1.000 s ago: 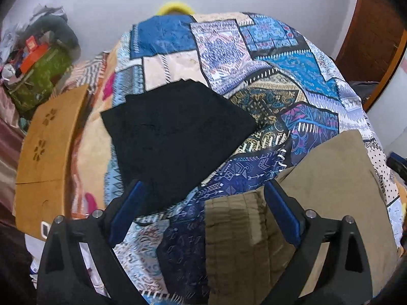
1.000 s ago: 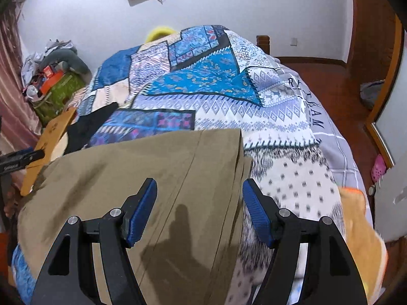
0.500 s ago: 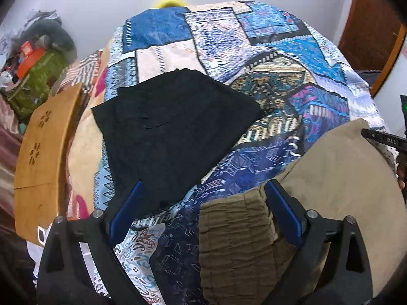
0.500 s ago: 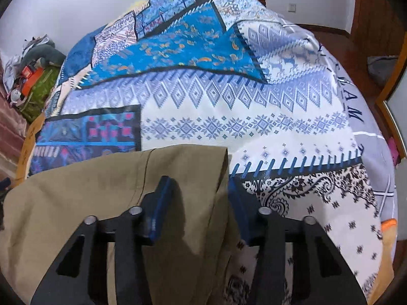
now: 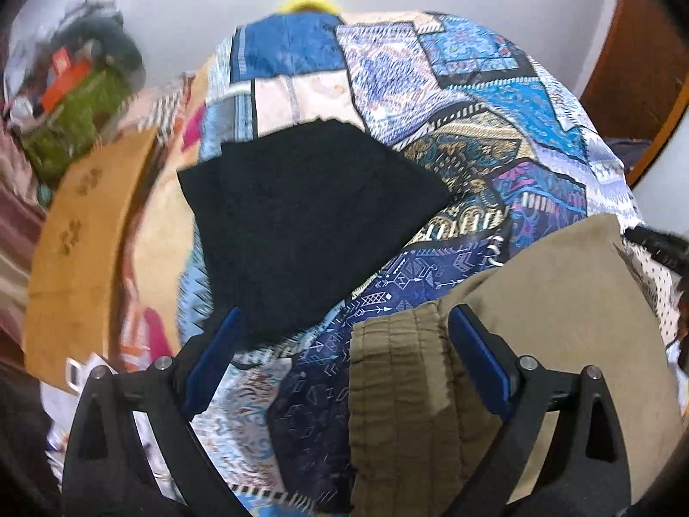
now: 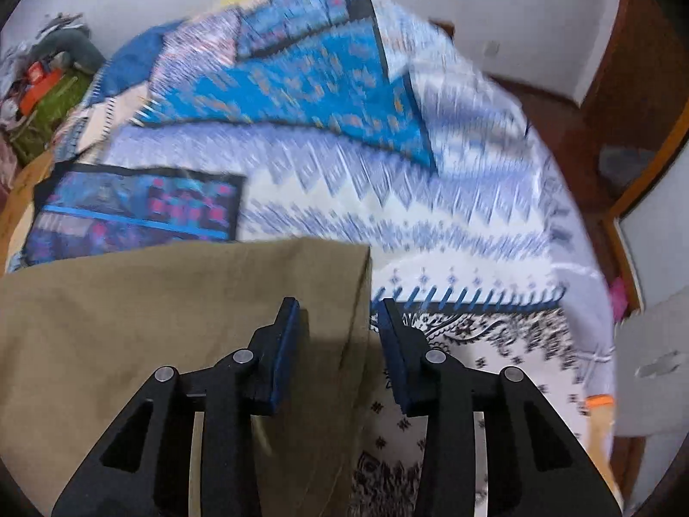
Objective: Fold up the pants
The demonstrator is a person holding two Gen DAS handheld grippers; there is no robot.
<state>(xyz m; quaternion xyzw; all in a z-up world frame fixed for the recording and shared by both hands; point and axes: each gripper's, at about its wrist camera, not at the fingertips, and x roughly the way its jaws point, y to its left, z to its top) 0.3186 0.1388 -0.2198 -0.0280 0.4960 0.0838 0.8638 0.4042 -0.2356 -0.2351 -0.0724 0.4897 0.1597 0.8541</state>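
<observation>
the olive pants [image 6: 181,327] lie flat on the patterned bedspread [image 6: 430,232], beside a folded black cloth [image 5: 301,224]. the right gripper [image 6: 338,336] has just been closing; its jaws stand narrow, straddling the hem corner of the pants without yet pinching it. the left gripper [image 5: 344,353] gapes wide over the ribbed waistband [image 5: 400,387], holding nothing. the cloth looks soft, light and limp, likely to sag, so grip it at corners: waistband edge and hem.
</observation>
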